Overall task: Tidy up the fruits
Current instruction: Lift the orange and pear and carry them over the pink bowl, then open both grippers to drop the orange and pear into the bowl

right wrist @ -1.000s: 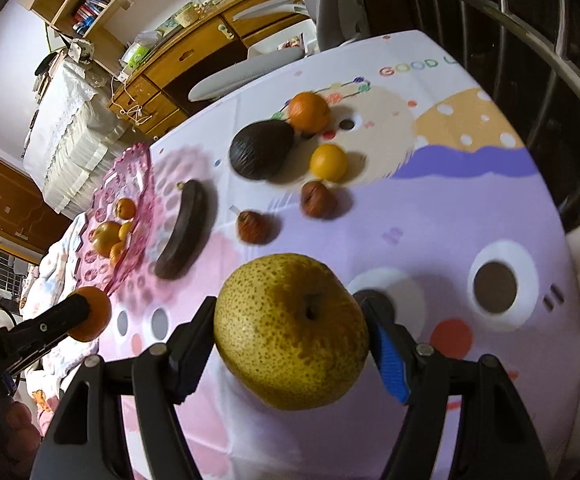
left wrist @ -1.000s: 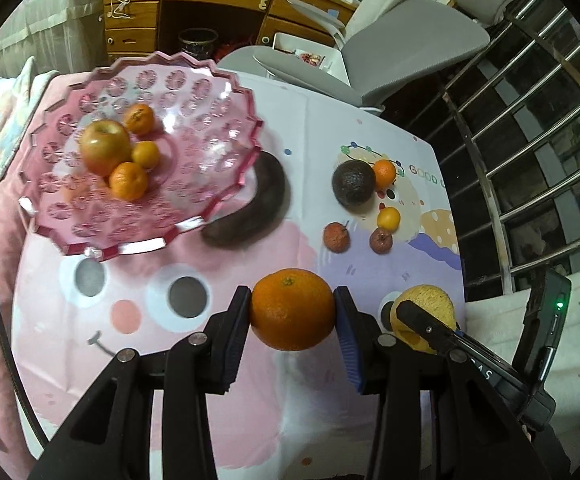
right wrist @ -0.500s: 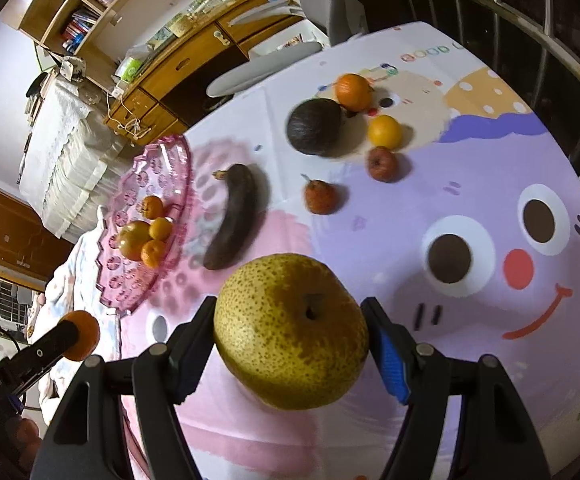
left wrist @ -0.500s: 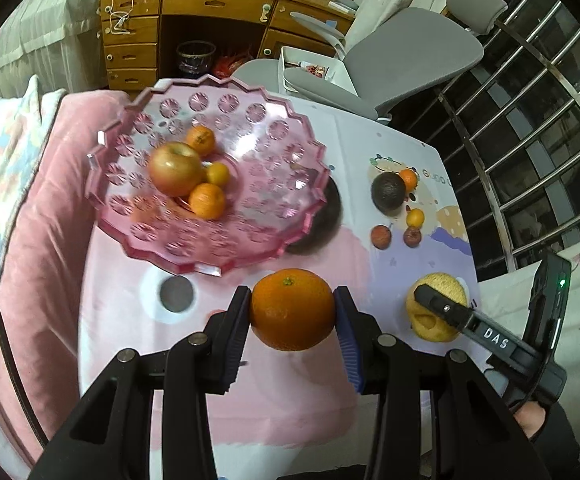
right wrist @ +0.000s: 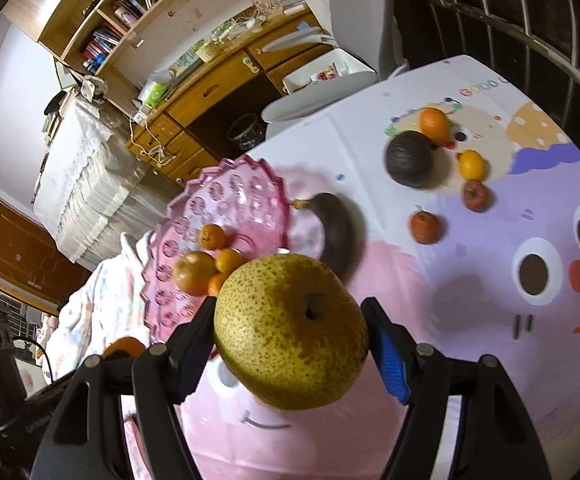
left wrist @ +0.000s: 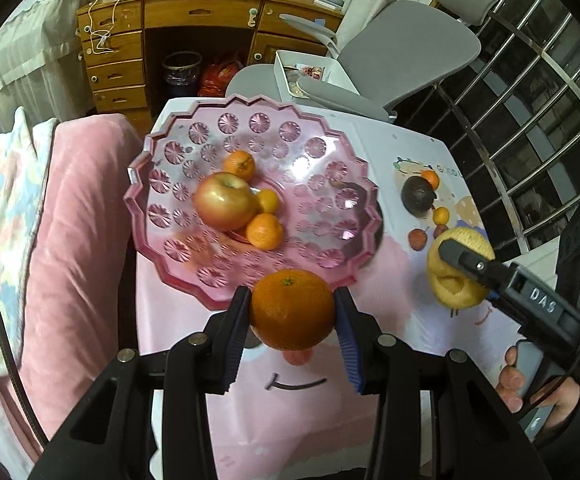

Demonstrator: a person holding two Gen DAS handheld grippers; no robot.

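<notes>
My left gripper [left wrist: 293,314] is shut on a large orange [left wrist: 292,309], held just in front of the near rim of the pink glass fruit plate [left wrist: 342,148]. The plate holds an apple [left wrist: 223,201] and three small oranges [left wrist: 265,231]. My right gripper [right wrist: 292,334] is shut on a yellow speckled pear [right wrist: 290,330], held above the table near the plate [right wrist: 245,188]; it also shows in the left wrist view [left wrist: 450,276]. On the table lie a dark banana [right wrist: 336,232], an avocado [right wrist: 410,159], and several small fruits [right wrist: 424,227].
The table has a pink and purple cartoon cloth [right wrist: 490,320]. A pink cushion [left wrist: 77,216] lies left of the table. A grey chair [left wrist: 402,52] and a wooden desk [left wrist: 177,28] stand behind it. Metal railings [left wrist: 530,92] run along the right.
Both grippers have risen and moved left toward the plate with their fruit. The plate now sits closer and more central in both views.
</notes>
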